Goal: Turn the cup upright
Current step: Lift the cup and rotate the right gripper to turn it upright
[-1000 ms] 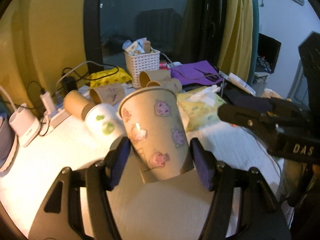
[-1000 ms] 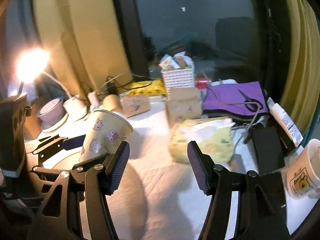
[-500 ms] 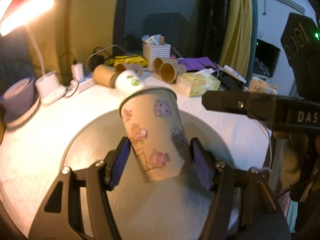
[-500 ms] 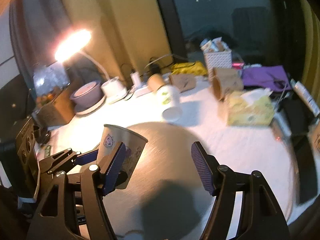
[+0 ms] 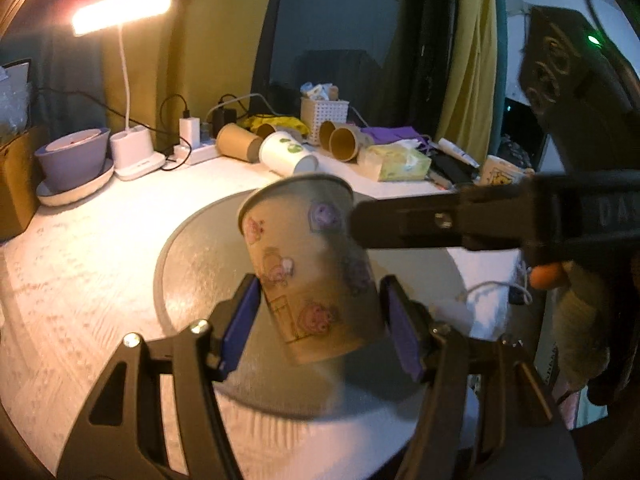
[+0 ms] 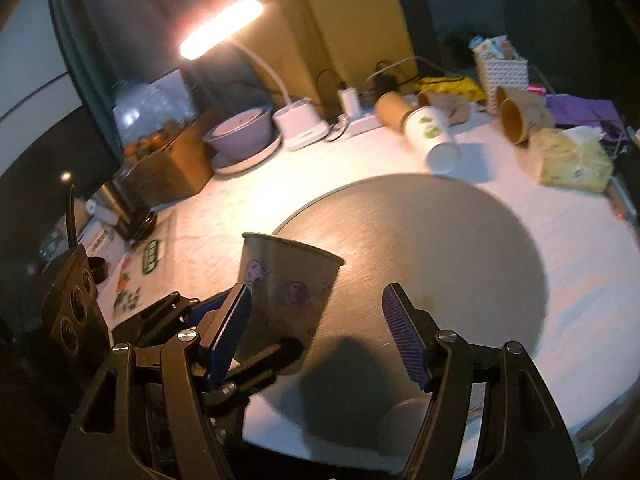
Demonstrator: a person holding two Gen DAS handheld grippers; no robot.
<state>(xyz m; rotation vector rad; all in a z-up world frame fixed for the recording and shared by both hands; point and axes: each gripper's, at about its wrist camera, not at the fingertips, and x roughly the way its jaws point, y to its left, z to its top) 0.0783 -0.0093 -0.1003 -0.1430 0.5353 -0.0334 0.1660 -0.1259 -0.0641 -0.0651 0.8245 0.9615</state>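
1. My left gripper (image 5: 320, 330) has its fingers (image 5: 240, 330) clenched on the paper cup (image 5: 310, 264); the two blue pads press on the lower part of the cup wall, one on each side.
2. The cup is held with its mouth up and tilted a little, above the round grey mat (image 6: 440, 240) on the tabletop (image 5: 80, 248). I cannot tell from either view if its bottom touches the mat.
3. My right gripper (image 6: 320, 332) has its fingers released, wide apart, with nothing between them. In the right wrist view the cup (image 6: 286, 284) stands just beside its left finger, partly behind that finger.
4. In the left wrist view one finger of the right gripper crosses from the right side and covers part of the cup rim. The inside of the cup is not visible, and the printed figures on it are blurred.
5. At the far side of the tabletop a white cup with green spots (image 5: 288, 154) lies on its side, near some brown cups (image 5: 238, 142) that also lie down.
6. Near them are a tissue pack (image 5: 398, 162), a white basket (image 5: 324, 112), a desk lamp (image 5: 124, 12) that is lit, and a purple bowl (image 5: 74, 154).
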